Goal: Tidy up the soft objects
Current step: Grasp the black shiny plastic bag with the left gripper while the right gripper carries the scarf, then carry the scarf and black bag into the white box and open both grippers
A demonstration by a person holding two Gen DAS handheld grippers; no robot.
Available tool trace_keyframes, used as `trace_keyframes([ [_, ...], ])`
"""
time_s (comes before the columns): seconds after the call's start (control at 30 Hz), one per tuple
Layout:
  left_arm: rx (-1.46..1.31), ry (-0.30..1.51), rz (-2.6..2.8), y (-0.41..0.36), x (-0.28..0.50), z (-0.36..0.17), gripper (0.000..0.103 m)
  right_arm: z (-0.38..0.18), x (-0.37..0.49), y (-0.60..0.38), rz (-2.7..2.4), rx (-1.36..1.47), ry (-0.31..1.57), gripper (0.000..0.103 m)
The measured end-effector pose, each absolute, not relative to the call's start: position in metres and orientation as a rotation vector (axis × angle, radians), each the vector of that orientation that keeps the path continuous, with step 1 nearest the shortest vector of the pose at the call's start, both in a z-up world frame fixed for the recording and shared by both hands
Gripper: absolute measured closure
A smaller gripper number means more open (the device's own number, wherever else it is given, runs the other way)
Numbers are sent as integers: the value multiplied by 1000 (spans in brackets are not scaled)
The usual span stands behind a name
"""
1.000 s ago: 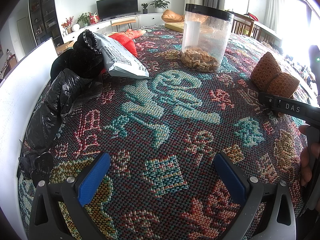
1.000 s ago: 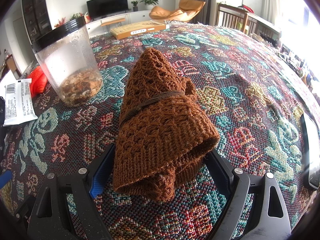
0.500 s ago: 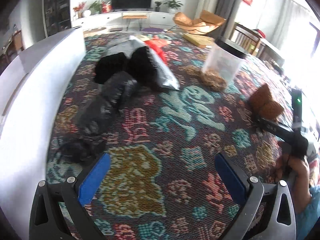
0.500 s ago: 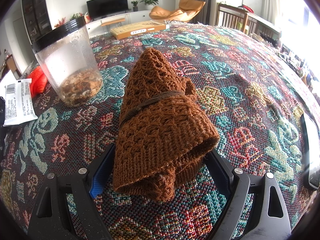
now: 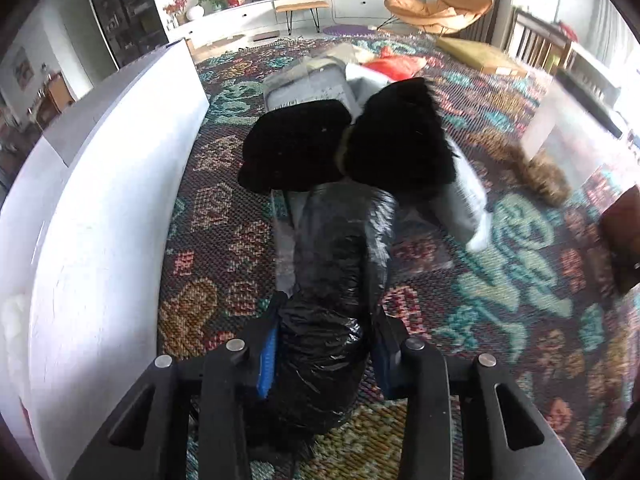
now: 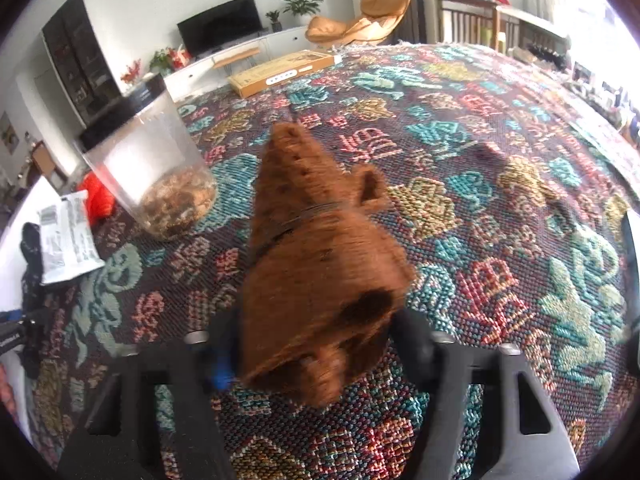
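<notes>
Closing with the left gripper (image 5: pixel 326 344) on the near end of the black plastic bag (image 5: pixel 340 264), stretched lengthwise on the patterned cloth (image 5: pixel 500 320) just beside the white board (image 5: pixel 100 220), far end touching the black fuzzy pile (image 5: pixel 296 148) and the grey packet (image 5: pixel 464 204); narrow gap by now, pads pressed into the crinkled film on both sides. Closing likewise with the right gripper (image 6: pixel 316 344) on the brown knitted piece (image 6: pixel 320 272), bunched between the jaws at roughly half width, tip aimed away over the cloth, clear jar (image 6: pixel 152 168) near on its left. Probably best to finish each squeeze before lifting: slippery film and loose knit likely to slide out of a half grip. Bite deep into the bag, past the loose skin, and raise it slowly, clear of the fuzzy pile, to avoid dragging that along. Lift the knit straight up, away from the jar. Expect sagging from both.
</notes>
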State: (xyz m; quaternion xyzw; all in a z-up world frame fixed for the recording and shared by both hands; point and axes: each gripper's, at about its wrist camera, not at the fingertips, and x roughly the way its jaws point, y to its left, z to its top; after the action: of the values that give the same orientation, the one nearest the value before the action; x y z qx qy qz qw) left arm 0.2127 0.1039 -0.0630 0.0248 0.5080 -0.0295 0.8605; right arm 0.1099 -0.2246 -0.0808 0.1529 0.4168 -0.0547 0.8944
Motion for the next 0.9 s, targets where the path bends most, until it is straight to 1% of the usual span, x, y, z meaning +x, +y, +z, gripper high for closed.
trace_keyframes([
  [0.07,6,1011,-86,105,201,-44,66,-72,109,-234,-115,362,861,52],
  [0.2,-91,945,-179,102,178,-10,66,-49,93,-238,-101,393,787,52],
  [0.3,-132,941,-234,99,168,6,66,-30,78,-235,-71,419,737,52],
  [0.63,-247,937,-361,114,146,33,66,18,56,-198,39,390,662,52],
  [0.9,-287,941,-429,133,142,41,66,27,48,-187,132,456,646,52],
])
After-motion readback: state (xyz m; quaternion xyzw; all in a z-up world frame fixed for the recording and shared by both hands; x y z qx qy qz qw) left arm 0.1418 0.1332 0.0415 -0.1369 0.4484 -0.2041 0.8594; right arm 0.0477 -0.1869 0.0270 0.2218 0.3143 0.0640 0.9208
